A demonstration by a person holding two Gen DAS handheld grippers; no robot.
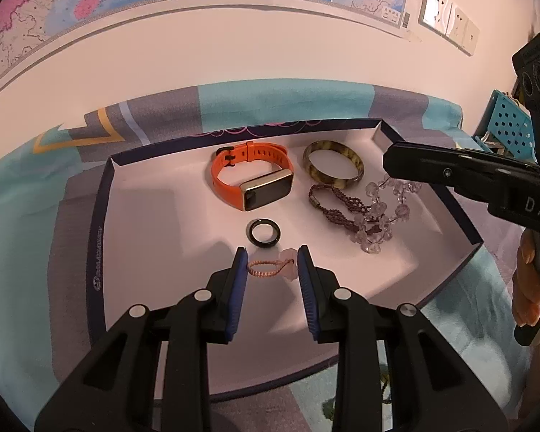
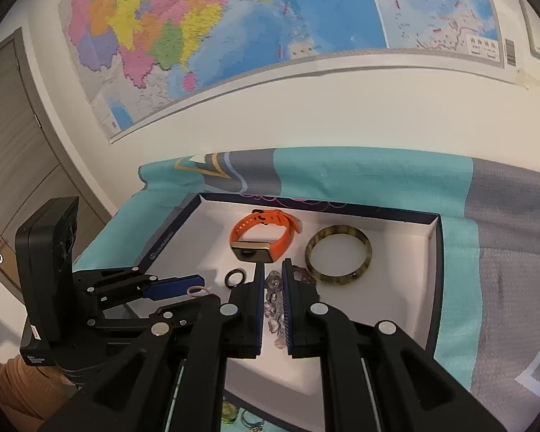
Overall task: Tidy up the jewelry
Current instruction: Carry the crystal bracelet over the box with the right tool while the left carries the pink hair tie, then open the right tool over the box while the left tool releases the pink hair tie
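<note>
A white tray with a dark rim (image 1: 104,216) (image 2: 435,252) holds an orange watch band (image 1: 230,183) (image 2: 284,241), a mottled bangle (image 1: 331,145) (image 2: 342,279), a black ring (image 1: 264,242) (image 2: 227,278), a purple braided bracelet (image 1: 336,198) and a clear crystal bead strand (image 1: 370,243) (image 2: 274,284). My left gripper (image 1: 273,262) (image 2: 198,284) is shut on a pink braided bracelet (image 1: 266,262) (image 2: 192,291) low over the tray's near side. My right gripper (image 1: 387,160) (image 2: 273,270) is shut just over the crystal beads, which show through its narrow slit. Whether it touches them I cannot tell.
The tray lies on a teal and grey cloth (image 1: 162,115) against a wall with a map. A blue perforated basket (image 1: 511,126) stands at the right. A person's hand (image 1: 529,280) grips the right tool. Small jewelry pieces (image 2: 230,414) lie before the tray.
</note>
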